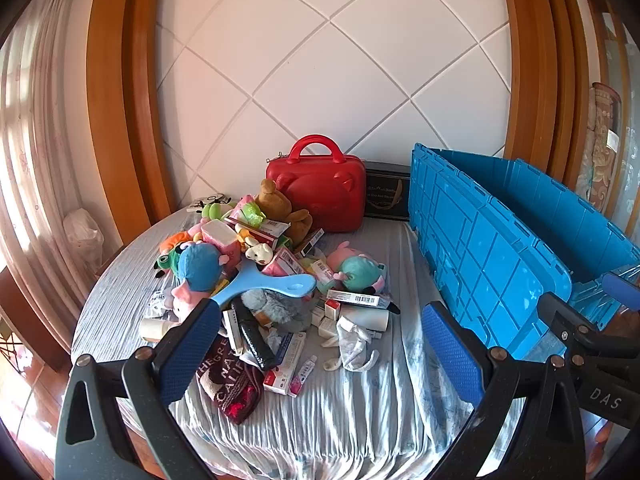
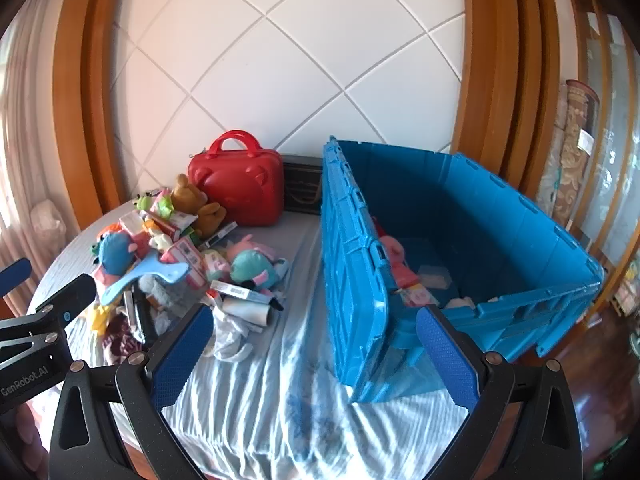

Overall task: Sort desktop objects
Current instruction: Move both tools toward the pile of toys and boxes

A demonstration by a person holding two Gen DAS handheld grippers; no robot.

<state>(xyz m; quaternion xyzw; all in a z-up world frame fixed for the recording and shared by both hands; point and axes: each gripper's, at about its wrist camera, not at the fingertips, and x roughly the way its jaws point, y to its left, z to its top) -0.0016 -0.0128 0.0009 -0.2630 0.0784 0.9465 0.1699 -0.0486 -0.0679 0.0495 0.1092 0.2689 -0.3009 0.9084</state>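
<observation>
Few items are lying inside the crate (image 2: 500, 216) while most are waiting in the pile (image 1: 256, 280) left of it, both tools (image 1: 320, 356) (image 2: 316, 356) hovering agape and empty.

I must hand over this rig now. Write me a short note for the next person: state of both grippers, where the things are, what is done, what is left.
Left gripper: open, empty, above the near edge of the pile.
Right gripper: open, empty, in front of the blue crate.
The pile of plush toys, small boxes and tubes lies on the cloth-covered table, left of the crate; a red case stands behind it.
Done: a few items already lie in the crate, among them a pink toy.
Left: most of the pile is not yet sorted.
</observation>
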